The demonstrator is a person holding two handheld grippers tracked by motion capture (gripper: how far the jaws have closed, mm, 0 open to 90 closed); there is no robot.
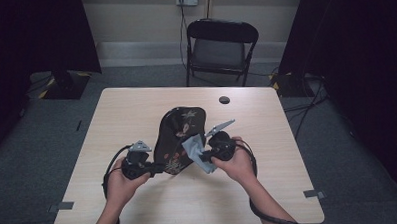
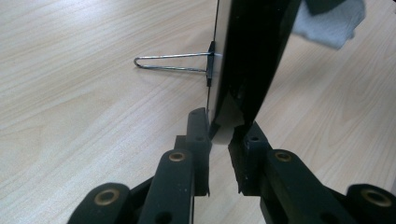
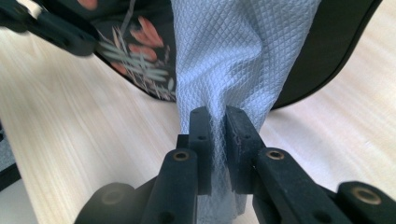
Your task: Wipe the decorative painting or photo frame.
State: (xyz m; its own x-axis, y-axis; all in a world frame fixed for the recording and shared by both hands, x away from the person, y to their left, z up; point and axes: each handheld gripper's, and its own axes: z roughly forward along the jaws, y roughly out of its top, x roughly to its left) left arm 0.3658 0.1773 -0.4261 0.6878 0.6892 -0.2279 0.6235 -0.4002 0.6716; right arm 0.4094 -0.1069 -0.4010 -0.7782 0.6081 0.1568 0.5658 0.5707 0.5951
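Black folding chair (image 1: 221, 47), grey carpet (image 1: 348, 152)

- A black tray (image 1: 180, 135) with a floral pattern stands tilted on edge at the centre of the wooden table (image 1: 136, 114).
- The left gripper (image 1: 156, 168), lower left of centre, clamps the tray's lower edge.
- The right gripper (image 1: 202, 153) pinches a pale blue cloth (image 1: 197, 153) against the tray's face.
- A black folding chair (image 1: 219, 48) stands beyond the table, top centre.
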